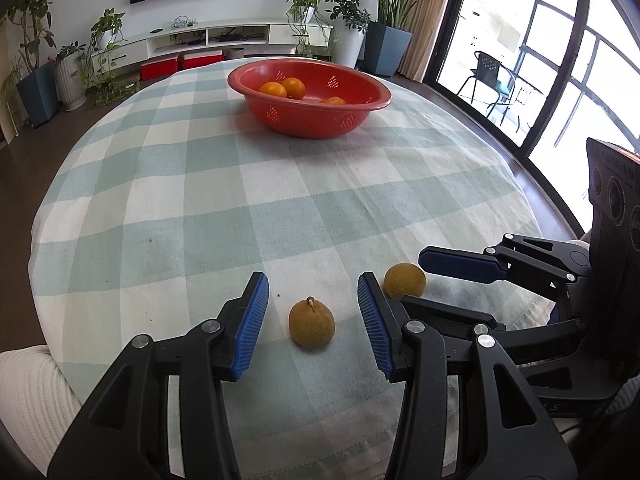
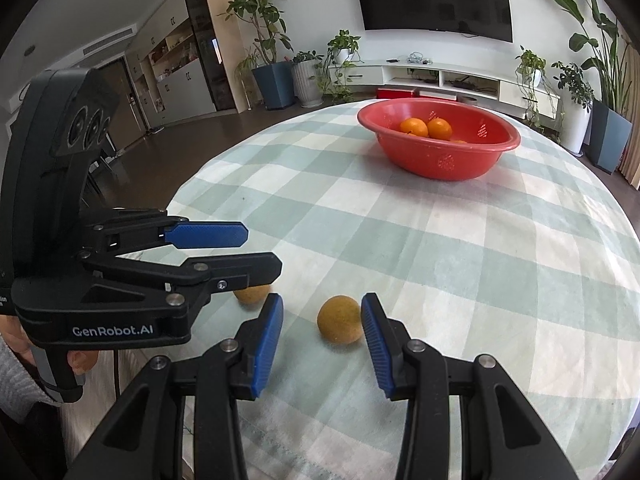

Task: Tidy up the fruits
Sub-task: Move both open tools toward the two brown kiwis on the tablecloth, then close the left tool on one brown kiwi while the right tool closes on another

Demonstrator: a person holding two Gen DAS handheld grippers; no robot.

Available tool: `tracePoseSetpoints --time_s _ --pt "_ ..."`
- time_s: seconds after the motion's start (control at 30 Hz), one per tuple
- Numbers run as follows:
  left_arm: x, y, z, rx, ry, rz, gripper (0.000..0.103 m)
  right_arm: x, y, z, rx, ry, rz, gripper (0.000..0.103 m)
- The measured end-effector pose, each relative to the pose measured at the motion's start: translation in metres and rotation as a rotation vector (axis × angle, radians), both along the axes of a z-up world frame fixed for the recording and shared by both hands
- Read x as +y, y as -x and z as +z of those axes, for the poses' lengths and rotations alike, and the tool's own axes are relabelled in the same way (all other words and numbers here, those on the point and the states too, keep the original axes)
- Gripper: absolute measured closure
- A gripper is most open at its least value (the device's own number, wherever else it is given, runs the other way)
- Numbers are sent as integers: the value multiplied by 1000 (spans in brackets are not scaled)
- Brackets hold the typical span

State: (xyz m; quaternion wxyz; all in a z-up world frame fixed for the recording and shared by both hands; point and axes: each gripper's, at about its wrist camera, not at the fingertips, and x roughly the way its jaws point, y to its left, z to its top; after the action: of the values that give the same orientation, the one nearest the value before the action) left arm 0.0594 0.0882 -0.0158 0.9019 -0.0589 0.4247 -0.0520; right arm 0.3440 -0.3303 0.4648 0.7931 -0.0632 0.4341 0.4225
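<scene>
Both claws released: left claw [image 1: 314,316] straddles stemmed brown fruit [image 1: 311,323], right claw [image 2: 322,330] straddles second brown fruit [image 2: 340,319], well short of red basket [image 1: 309,98].

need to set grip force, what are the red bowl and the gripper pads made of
Red colander bowl: looks like moulded plastic, smooth with a slight sheen, with perforated patches in its wall. Pads: probably rubber or soft plastic, matte blue with fine ribbing; the look alone cannot settle which.

One brand mark readable
"GenRobot.AI" stands in pale letters on the black side of the left claw [image 2: 262,250], in the right wrist view.
</scene>
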Motion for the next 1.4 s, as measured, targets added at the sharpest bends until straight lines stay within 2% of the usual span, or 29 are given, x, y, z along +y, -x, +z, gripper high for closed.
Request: tracePoseSetpoints --time_s 0.53,1.1,1.4 --pt "-1 -4 -20 52 4 -1 59 0 -1 -3 -5 26 -13 69" --pt "-6 -3 -23 37 2 -23 59 0 -3 -9 10 49 -22 73" --pt "-9 -2 -24 29 -16 -29 72 -2 -7 -10 37 29 -30 74"
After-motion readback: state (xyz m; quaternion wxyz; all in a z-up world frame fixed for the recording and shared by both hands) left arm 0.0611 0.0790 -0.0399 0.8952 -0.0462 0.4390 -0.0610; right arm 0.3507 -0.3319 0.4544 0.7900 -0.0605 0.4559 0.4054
